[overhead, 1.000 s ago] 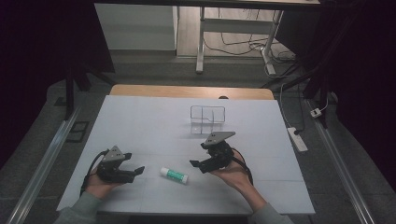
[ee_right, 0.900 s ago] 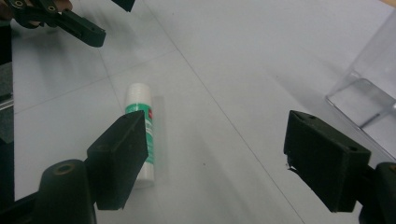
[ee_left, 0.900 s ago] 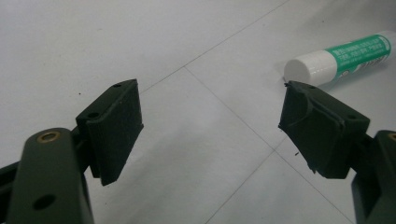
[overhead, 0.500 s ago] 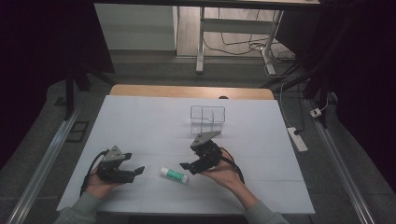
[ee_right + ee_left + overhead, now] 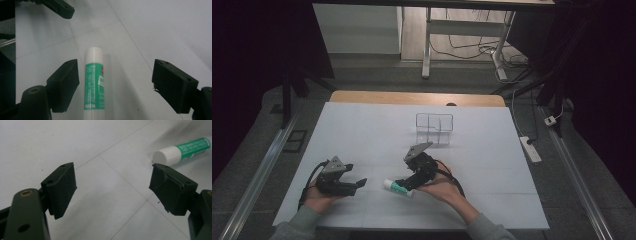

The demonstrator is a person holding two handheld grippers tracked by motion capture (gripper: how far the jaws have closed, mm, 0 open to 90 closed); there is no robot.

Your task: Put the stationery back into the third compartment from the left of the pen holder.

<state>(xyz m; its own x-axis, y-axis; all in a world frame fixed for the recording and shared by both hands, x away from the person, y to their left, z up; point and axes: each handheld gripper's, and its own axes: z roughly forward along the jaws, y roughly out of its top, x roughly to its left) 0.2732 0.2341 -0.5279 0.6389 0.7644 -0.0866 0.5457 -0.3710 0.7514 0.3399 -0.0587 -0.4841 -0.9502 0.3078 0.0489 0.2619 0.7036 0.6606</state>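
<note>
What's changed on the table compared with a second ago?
The right gripper has moved left and down to the green glue stick, which now lies between its open jaws, not yet gripped. The left gripper, glue stick and wire rack stayed put.

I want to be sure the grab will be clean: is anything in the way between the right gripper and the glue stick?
Nothing visible is. The right gripper has open jaws on either side of the glue stick, which lies flat on the white table, with bare surface around it.
</note>
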